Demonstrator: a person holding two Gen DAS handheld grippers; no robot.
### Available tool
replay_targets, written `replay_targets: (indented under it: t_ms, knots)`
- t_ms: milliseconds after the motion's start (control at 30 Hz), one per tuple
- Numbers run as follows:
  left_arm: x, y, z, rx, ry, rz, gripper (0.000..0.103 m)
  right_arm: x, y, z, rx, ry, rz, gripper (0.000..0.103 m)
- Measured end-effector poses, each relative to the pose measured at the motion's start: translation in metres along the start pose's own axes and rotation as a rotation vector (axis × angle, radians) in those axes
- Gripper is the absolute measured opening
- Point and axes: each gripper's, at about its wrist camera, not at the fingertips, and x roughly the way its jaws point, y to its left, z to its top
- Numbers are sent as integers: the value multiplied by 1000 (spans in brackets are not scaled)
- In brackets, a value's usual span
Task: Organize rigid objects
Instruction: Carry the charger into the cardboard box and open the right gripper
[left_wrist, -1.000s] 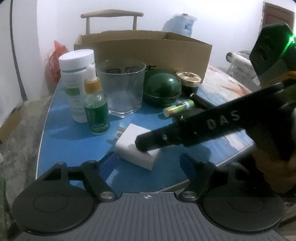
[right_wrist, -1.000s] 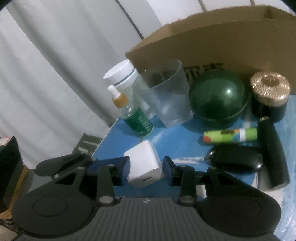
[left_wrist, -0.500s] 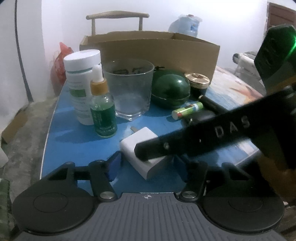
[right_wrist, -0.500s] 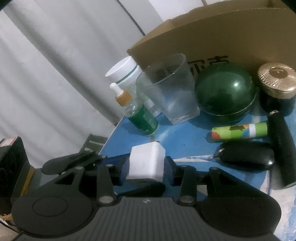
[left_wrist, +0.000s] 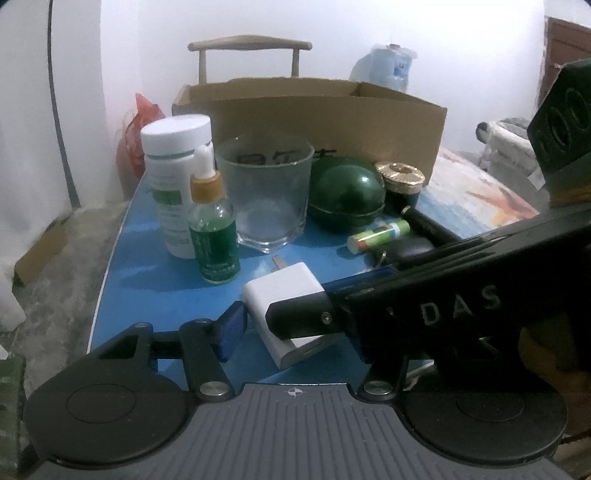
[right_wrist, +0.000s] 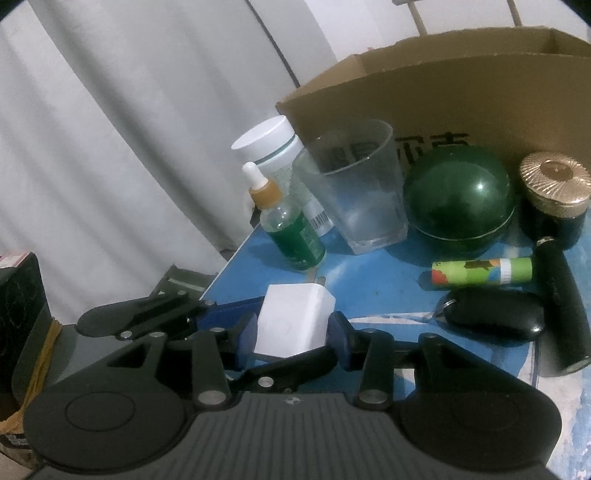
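White charger block (right_wrist: 295, 325) lay on the blue table (left_wrist: 147, 273), prongs toward the glass tumbler (left_wrist: 266, 199). Right gripper (right_wrist: 293, 334), angled downward, clamped its sides. Left gripper (left_wrist: 295, 332), also angled downward, had been closing around it from the crossing direction; contact could not be told.

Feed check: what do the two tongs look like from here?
Both match: a grey ribbed body with a small crosshair mark, black round discs either side, black linkage arms with silver pins, and blue pads on the fingers. The left tongs and right tongs share this build. The right one, seen from the left wrist view, is black and bears white letters "DAS".
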Motion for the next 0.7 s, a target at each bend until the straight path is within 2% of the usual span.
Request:
replay_targets:
  t_ms: [167, 367, 433, 567, 700]
  knots:
    - [-20, -6, 11, 21, -67, 33, 57, -17, 12, 9, -33, -54, 4, 46]
    - [-56, -11, 56, 92, -213, 82, 57, -56, 38, 43, -135, -203, 17, 46]
    - [-62, -10, 82, 111, -254, 78, 57, -69, 45, 62, -183, -261, 3, 47]
    - [-61, -16, 131, 229, -341, 117, 56, -86, 43, 114, -225, -328, -1, 46]
    - [-28, -7, 177, 258, -301, 114, 56, -71, 21, 172, -180, -279, -4, 46]
